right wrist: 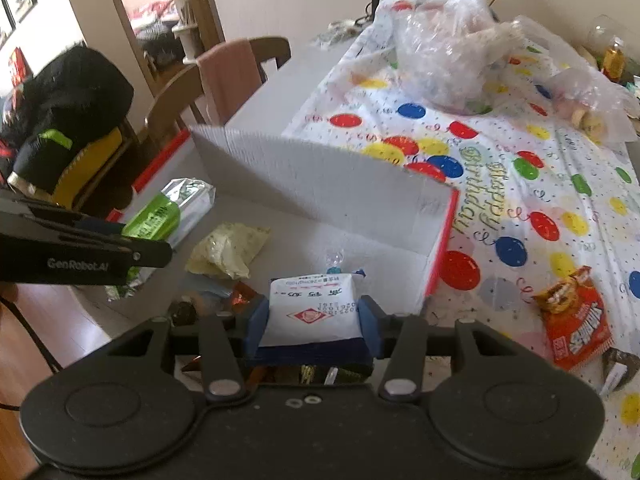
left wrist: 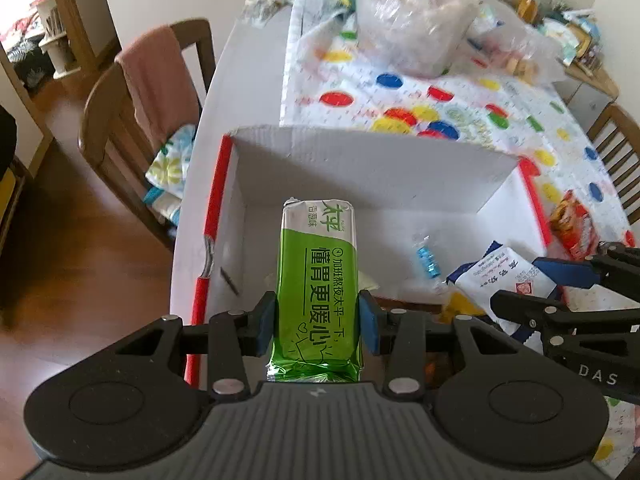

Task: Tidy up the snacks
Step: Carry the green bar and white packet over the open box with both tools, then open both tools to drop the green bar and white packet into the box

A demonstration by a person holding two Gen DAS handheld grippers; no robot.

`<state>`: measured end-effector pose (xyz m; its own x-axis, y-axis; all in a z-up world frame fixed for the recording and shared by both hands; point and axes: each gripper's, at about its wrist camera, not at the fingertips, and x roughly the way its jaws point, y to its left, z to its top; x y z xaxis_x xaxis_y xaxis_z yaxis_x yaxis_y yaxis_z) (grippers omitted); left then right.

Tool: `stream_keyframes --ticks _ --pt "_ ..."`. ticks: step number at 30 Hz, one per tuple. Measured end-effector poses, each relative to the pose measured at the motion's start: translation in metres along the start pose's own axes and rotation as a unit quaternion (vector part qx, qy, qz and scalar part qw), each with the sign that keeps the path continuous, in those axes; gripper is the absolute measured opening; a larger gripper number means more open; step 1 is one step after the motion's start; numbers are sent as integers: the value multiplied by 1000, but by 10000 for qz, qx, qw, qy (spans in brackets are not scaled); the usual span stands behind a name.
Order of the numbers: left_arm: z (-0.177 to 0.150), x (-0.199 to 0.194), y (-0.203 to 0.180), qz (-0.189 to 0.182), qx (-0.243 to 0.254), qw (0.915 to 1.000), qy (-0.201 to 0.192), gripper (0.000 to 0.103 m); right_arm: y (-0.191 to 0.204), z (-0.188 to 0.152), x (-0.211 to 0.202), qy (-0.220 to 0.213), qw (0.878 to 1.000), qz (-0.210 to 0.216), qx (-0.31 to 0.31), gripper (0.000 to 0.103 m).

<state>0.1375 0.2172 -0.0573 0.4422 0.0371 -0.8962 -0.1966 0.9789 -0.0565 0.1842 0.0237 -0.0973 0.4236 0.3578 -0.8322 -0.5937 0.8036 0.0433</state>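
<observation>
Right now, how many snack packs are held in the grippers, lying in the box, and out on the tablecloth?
Held in a hand-held gripper: 2, green packet and white packet
Loose in the white box: at least 2, pale yellow pouch and blue candy
On the tablecloth: 1, orange bag
Total: 5

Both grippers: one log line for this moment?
left gripper: shut on green packet | right gripper: shut on white packet | both over white box

Wooden chair [left wrist: 120,128], pink cloth [left wrist: 160,88] over back; balloon-print tablecloth [right wrist: 520,208].
</observation>
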Motion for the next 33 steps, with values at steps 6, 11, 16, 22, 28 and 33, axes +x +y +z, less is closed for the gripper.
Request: stream_keyframes --ticks 6,11,16,22,28,33 --pt "1 20 5 50 43 9998 191 42 2 1 27 215 9997 -105 35 48" --pt "0 36 0 50 158 9991 393 42 4 -1 39 336 9993 -139 6 48" --pt "-3 45 -4 60 212 9984 516 42 6 -2 41 346 9992 -191 -87 47" --pt "-5 51 -5 74 206 9979 611 42 6 -2 40 356 9992 -170 -85 46" --pt "-7 52 -5 65 175 9981 592 42 5 -3 34 344 9994 -42 -34 49" --pt "-8 46 -4 47 130 9985 524 51 5 -6 25 287 9996 42 11 56"
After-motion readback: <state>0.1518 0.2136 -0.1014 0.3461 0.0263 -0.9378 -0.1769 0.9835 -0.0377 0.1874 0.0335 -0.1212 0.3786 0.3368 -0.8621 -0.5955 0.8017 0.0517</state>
